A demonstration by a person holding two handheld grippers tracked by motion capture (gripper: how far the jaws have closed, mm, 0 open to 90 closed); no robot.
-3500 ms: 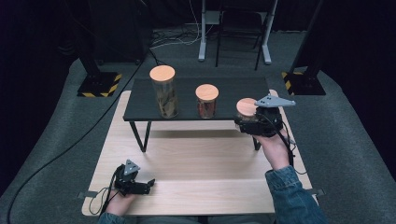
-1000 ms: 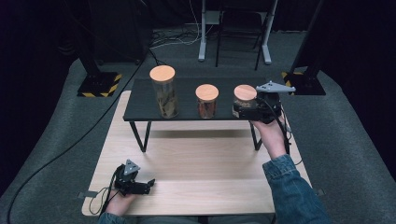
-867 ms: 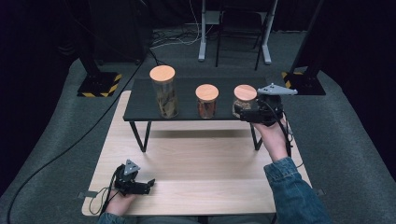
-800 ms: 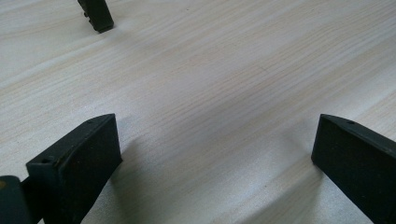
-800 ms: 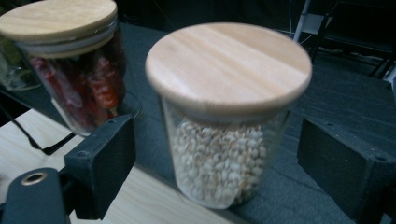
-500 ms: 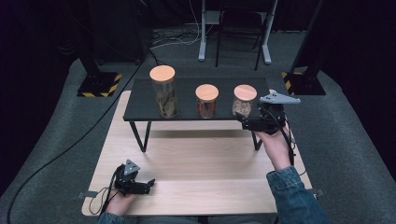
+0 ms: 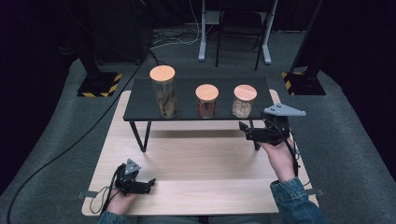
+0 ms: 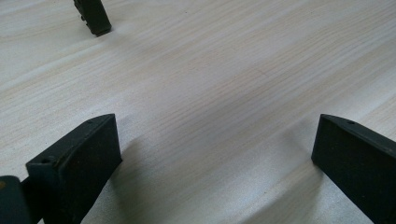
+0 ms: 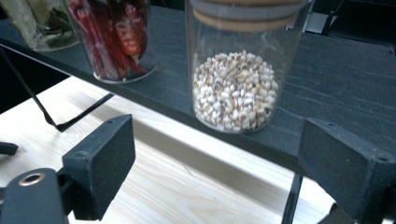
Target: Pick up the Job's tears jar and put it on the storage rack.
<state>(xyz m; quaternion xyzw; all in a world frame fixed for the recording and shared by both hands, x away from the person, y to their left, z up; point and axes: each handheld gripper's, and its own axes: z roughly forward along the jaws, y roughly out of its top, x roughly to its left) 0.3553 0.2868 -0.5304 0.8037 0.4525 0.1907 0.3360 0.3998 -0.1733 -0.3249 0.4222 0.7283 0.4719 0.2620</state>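
Grain jar (image 7: 244, 101) just beyond gripper (image 7: 243, 130)

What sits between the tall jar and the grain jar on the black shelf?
One jar of red chillies, standing between the tall jar and the grain jar on the black shelf, seen in the high view.

Dim dark surroundings, brightly lit pale tabletop (image 7: 196, 158), soft shadows, slightly blurred close-up fingers (image 8: 74, 163)
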